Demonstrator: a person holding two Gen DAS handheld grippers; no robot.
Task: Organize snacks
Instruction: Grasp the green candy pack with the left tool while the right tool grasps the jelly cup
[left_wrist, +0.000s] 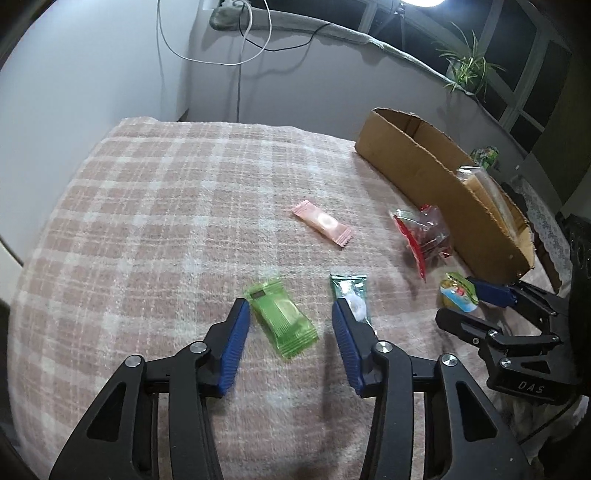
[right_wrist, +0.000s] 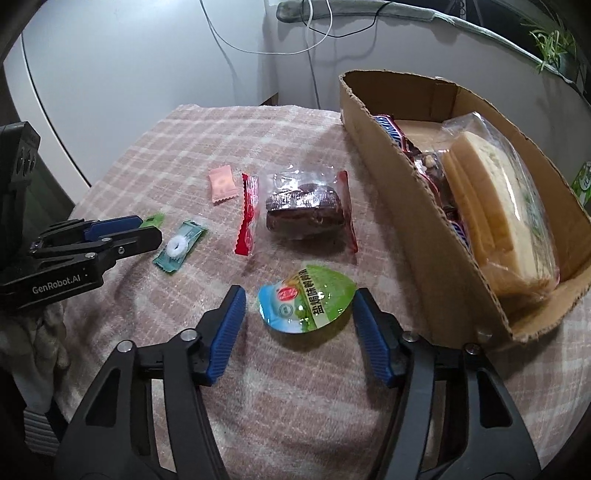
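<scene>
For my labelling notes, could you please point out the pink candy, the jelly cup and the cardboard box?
pink candy (left_wrist: 322, 222), left wrist view, wrapper middle.
jelly cup (right_wrist: 306, 300), right wrist view, lid centre.
cardboard box (right_wrist: 417, 192), right wrist view, near wall.

Left gripper (left_wrist: 290, 314) and right gripper (right_wrist: 299, 302): black linkage frames, ribbed blue pads, silver pivot screws (white lettering "GenRobot.AI"; other marking possibly "DAS").

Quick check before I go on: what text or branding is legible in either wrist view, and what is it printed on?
"GenRobot.AI": on the left gripper body, seen from the right wrist.
"DAS": on the right gripper body, seen from the left wrist.
Green-lidded cup: large Chinese characters, too distorted to read reliably.
Candy wrappers: print too small.
</scene>
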